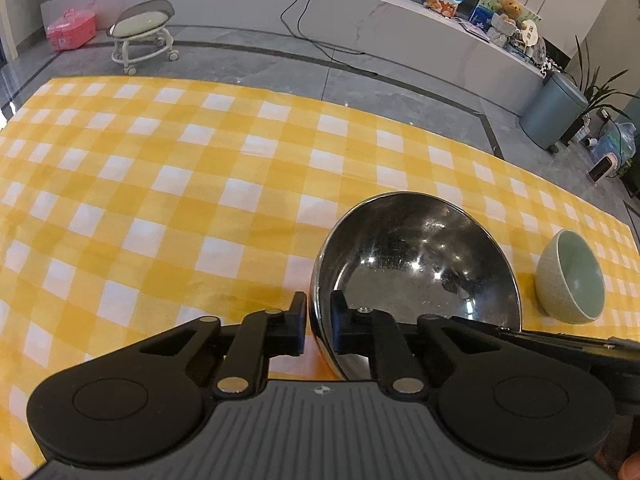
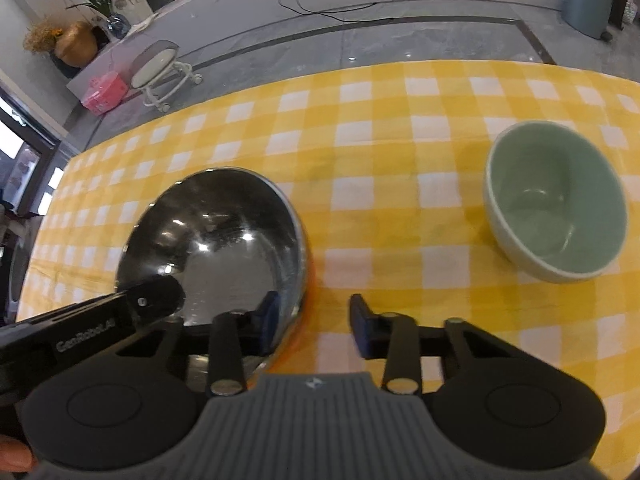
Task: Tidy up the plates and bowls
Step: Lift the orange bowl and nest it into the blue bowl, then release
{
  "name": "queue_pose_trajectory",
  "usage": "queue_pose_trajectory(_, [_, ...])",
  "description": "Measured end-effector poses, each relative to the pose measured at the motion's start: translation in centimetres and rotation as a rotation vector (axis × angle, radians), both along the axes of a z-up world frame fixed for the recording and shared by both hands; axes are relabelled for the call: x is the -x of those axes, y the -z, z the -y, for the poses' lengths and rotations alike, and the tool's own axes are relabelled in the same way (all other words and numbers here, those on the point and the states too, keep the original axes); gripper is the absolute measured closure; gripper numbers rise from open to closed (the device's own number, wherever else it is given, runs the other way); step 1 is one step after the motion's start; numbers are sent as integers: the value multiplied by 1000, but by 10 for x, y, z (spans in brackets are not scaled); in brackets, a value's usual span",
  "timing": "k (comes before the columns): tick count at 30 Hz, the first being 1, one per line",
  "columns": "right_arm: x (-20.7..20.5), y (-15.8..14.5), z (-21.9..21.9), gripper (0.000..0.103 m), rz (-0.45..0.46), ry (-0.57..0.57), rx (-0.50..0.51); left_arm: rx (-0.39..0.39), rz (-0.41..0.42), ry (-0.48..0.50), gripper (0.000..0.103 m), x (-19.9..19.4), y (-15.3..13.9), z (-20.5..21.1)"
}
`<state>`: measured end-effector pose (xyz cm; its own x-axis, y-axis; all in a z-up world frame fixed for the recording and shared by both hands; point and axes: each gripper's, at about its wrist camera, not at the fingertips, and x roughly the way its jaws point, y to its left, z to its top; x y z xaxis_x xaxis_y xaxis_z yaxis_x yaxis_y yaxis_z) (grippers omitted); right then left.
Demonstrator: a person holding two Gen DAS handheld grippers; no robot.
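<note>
Steel bowl [image 1: 416, 264] near the front edge of the checked tablecloth [image 1: 160, 184], rim pinched by the left gripper [image 1: 319, 312], probably for lifting. Right gripper [image 2: 314, 320] straddling the opposite rim, gap visible, apparently not clamped. Green bowl [image 2: 556, 204] toward the right edge, untouched. Steel bowl's near side hidden.

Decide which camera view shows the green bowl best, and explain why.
The right wrist view: the green bowl is large there, its whole rim and inside visible on the checked tablecloth. The left wrist view shows the same bowl small and distorted near the right edge, beyond the steel bowl.
</note>
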<state>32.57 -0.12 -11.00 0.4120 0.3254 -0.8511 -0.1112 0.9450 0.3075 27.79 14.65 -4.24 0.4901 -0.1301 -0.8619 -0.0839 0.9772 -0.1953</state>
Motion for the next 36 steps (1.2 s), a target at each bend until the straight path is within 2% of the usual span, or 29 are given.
queue_pose_trajectory(1, [1,-1,-1,87,1,-3,-3,14,-5,-13,94,0,-1,-1])
queue_pose_trajectory(5, [7,-4,-7,88,2,3,32,17,-10,-28,95,3,-5,0])
queue_pose_trajectory(9, [15,-10,-2,88,-14,14,4,14,-9,-22,96,13,-14,2])
queue_pose_trajectory(13, [43,-26,9,88,19,11,-31,-34,-19,-3,97,34,-31,11])
queue_pose_trajectory(17, [75,-42,22,89,66,-15,-30,-44,5,1,97,63,-51,22])
queue_pose_trajectory(21, [106,-58,56,88,69,20,-123,-1,4,2,97,91,-68,31])
queue_pose_trajectory(24, [132,-69,83,88,94,31,-149,53,0,6,97,112,-77,42])
queue_pose_trajectory(27, [153,-73,110,88,102,48,-176,73,22,23,97,132,-82,58])
queue_pose_trajectory(36, [206,-81,189,88,119,86,-175,117,-7,107,96,173,-80,121])
